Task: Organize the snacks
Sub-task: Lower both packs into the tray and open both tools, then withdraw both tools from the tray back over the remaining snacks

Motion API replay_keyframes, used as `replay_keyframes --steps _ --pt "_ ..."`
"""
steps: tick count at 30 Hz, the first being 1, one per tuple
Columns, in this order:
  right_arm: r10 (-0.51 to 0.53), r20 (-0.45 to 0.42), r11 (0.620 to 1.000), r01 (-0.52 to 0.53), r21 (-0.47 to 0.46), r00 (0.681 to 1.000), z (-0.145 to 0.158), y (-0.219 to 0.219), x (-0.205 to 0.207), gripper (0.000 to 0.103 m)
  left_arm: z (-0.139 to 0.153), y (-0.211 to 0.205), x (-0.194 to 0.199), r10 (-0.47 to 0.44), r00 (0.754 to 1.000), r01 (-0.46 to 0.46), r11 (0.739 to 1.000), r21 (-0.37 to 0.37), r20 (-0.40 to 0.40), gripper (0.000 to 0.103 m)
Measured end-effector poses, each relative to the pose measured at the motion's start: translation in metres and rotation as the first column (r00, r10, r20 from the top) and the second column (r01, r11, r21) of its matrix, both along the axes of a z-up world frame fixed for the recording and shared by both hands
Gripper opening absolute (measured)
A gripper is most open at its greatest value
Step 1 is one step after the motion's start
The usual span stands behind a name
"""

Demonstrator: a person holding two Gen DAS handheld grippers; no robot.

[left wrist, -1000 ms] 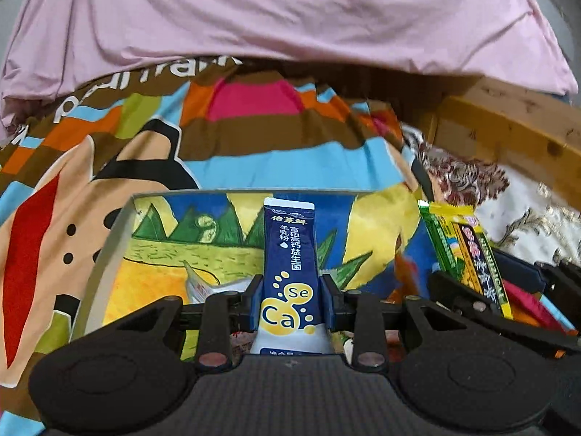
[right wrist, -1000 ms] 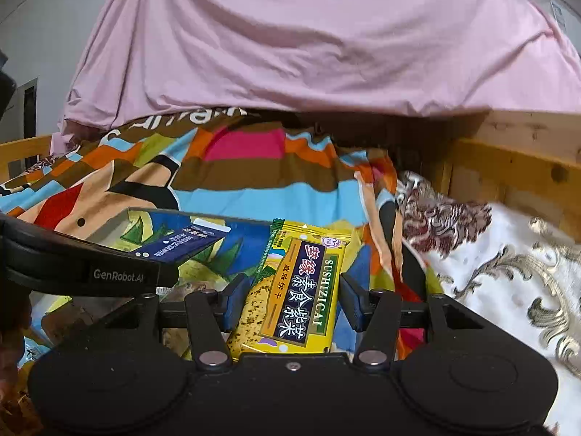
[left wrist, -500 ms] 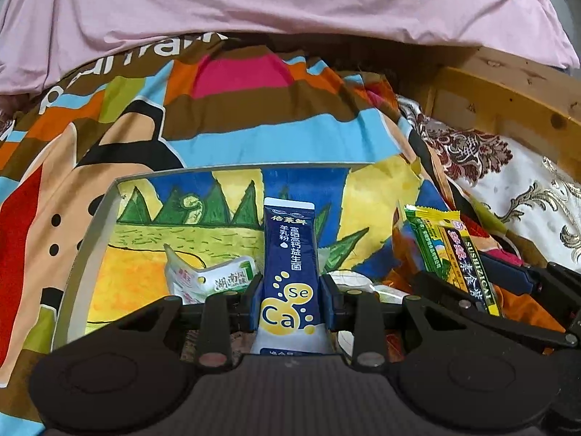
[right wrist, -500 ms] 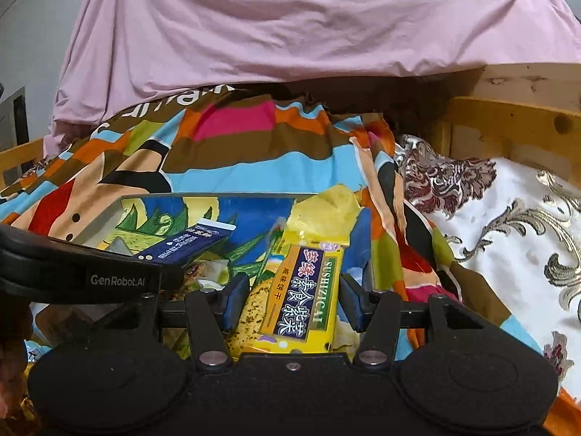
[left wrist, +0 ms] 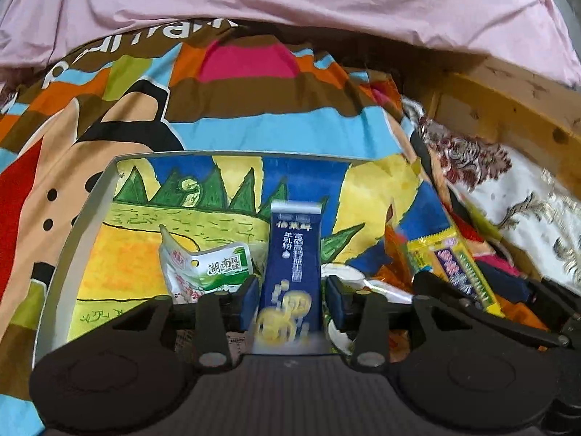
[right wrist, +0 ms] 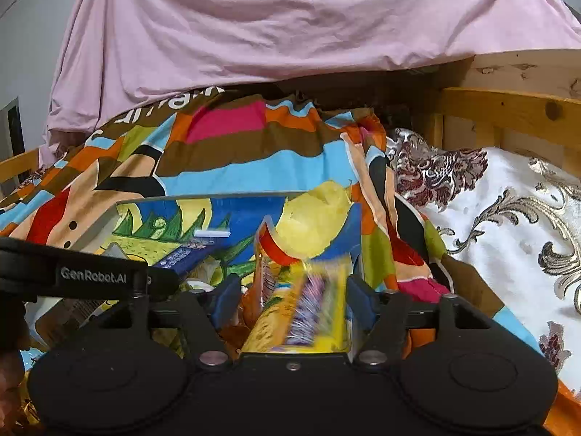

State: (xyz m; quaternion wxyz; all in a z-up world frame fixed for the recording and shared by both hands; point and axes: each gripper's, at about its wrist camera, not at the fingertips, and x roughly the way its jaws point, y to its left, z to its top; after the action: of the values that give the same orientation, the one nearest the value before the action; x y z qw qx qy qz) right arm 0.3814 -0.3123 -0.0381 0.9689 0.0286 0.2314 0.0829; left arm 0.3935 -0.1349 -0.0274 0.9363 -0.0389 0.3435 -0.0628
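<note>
While both tongs spread, blue sachet [left wrist: 293,265] and yellow packet [right wrist: 308,312] sit loose between them

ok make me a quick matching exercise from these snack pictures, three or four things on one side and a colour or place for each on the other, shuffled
Things:
1. sachet between the left gripper fingers
2. biscuit pack between the right gripper fingers
3. pouch lying in the box
4. sheet at the back

Colours or places:
A. pink
B. yellow with a purple label
C. dark blue
D. white and green, left of the sachet

Pairs: 1-C, 2-B, 3-D, 4-A
</note>
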Motion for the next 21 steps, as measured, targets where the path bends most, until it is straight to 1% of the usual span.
replay_keyframes --steps 1,5,6,10,14,16,19,21 --pt "-0.001 0.007 1.0 0.001 0.002 1.0 0.002 0.0 -0.002 0.071 0.002 0.002 -0.001 0.003 1.0 -0.003 1.0 -0.012 0.004 0.055" --pt "-0.009 0.046 1.0 0.008 0.018 0.999 0.015 -0.002 -0.011 0.084 0.01 0.008 -0.007 0.031 0.999 -0.03 0.999 -0.03 0.023 0.064" --pt "-0.012 0.06 1.0 0.01 0.022 0.998 0.019 -0.003 -0.015 0.088 0.013 0.01 -0.009 0.038 0.999 -0.037 0.999 -0.036 0.029 0.068" --pt "-0.022 0.121 0.999 0.018 0.035 0.992 0.041 -0.005 -0.033 0.094 0.031 0.019 -0.026 0.075 0.993 -0.069 0.996 -0.064 0.094 0.085" --pt "-0.032 0.186 0.999 0.024 0.043 0.982 0.065 -0.006 -0.058 0.102 0.054 0.029 -0.049 0.092 0.981 -0.076 0.992 -0.096 0.173 0.093" --pt "-0.035 0.221 0.999 0.026 0.044 0.975 0.078 -0.006 -0.074 0.102 0.066 0.034 -0.063 0.105 0.971 -0.083 0.991 -0.109 0.213 0.099" --pt "-0.044 0.268 0.999 0.041 0.02 0.962 0.093 -0.002 -0.097 0.102 0.083 0.041 -0.086 0.121 0.956 -0.092 0.989 -0.119 0.268 0.102" --pt "-0.045 0.302 0.999 0.046 0.004 0.952 0.101 0.0 -0.114 0.102 0.091 0.046 -0.101 0.128 0.946 -0.097 0.988 -0.117 0.299 0.102"
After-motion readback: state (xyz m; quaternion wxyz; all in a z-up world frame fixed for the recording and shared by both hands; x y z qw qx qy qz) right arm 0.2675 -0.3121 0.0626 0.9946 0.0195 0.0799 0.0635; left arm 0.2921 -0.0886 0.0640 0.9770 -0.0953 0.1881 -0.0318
